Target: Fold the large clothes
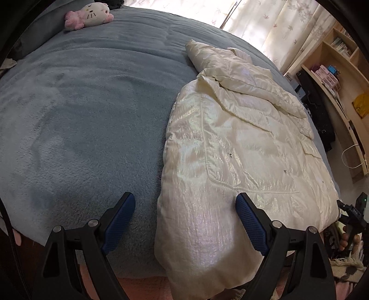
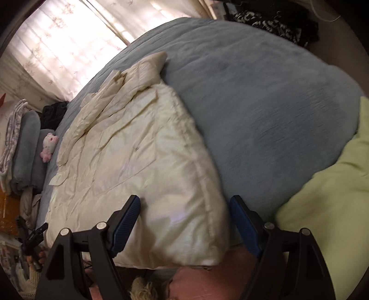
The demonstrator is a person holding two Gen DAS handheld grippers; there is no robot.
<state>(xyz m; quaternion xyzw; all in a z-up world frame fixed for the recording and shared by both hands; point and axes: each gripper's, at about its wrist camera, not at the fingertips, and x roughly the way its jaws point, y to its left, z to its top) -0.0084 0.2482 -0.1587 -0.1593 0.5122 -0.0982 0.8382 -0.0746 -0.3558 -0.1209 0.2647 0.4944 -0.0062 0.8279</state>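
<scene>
Right, the cream puffer jacket (image 1: 242,143) lies spread flat on the grey-blue blanket (image 1: 87,115), its hem hanging a little over the near edge of the bed, a sleeve folded across the upper body. Left gripper (image 1: 185,203) hovers above that near hem, jaws spread wide and holding nothing: its right finger is over the shiny fabric, its left finger over bare blanket, so the jacket's left edge runs up between them. From the other side, the right gripper (image 2: 184,205) is also wide open, with the jacket's (image 2: 138,161) near corner showing between its fingers; whether either finger touches the cloth, I can't tell. Further out, a pale green cloth (image 2: 334,196) sits at the right, a pink-and-white plush toy (image 1: 90,15) rests at the far end, and sunlit curtains (image 1: 265,20) hang behind.
</scene>
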